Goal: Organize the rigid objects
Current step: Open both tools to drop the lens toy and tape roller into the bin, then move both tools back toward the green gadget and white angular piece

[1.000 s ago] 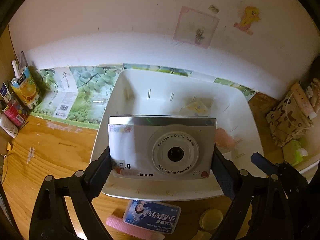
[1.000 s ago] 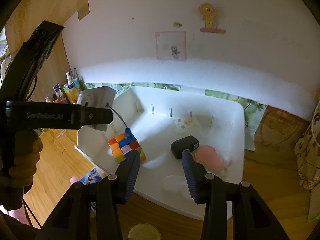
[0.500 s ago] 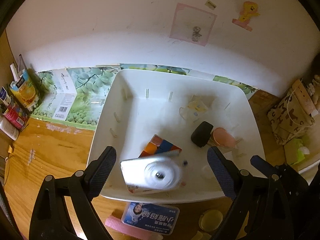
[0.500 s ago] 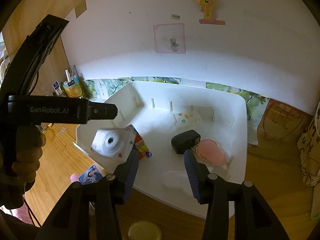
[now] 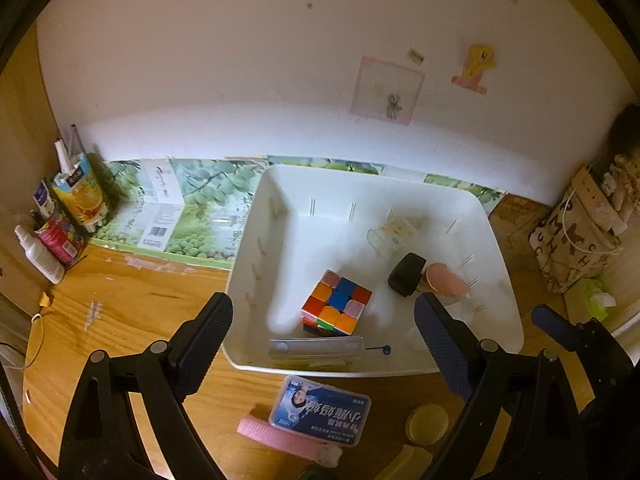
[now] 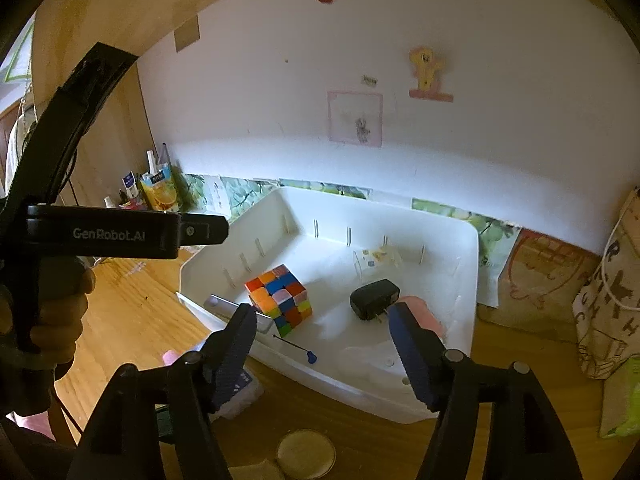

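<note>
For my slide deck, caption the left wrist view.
Open left gripper above white bin holding cube, camera and charger.

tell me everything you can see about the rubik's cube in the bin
The rubik's cube is a three-by-three puzzle of glossy plastic, scrambled: orange, blue, red, pink, green and yellow squares show. It sits flat on the floor of the white bin, near the front left, one corner turned toward the cameras. The silver toy camera lies just in front of it; whether they touch is unclear. The black charger lies apart, to its right. Neither gripper touches it.
</note>
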The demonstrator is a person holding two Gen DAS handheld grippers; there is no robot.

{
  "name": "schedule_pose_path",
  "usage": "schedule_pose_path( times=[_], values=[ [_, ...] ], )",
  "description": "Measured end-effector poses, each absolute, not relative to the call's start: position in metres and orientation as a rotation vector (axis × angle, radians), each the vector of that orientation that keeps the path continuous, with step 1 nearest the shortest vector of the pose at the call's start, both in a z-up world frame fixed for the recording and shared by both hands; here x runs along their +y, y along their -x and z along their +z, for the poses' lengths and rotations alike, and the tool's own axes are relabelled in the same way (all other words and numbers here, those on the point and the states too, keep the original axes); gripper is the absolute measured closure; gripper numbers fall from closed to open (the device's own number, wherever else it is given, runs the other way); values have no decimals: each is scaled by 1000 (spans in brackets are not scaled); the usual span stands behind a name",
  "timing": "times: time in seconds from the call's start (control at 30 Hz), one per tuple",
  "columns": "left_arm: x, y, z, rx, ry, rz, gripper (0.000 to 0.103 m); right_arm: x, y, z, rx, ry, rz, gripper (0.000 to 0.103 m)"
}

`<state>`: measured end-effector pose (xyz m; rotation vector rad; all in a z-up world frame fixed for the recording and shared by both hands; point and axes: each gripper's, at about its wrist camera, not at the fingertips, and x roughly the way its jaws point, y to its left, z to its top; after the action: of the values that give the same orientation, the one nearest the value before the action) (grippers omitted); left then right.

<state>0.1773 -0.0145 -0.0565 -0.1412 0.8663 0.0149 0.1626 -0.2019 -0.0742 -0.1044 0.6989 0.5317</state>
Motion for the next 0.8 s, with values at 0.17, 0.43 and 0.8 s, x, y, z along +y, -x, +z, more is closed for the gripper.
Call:
schedule_pose_path(
  times=[0.17, 0.43, 0.8],
  values=[
    [-4, -158, -43, 828, 153, 32, 9, -202, -144, -59, 669, 95, 502, 27],
    [9, -130, -33, 795, 168, 31, 9, -207, -113, -43, 651, 78, 451, 24],
    [29, -99, -28, 795, 158, -3, 9, -202, -80, -41, 683, 28, 382, 24]
  ],
)
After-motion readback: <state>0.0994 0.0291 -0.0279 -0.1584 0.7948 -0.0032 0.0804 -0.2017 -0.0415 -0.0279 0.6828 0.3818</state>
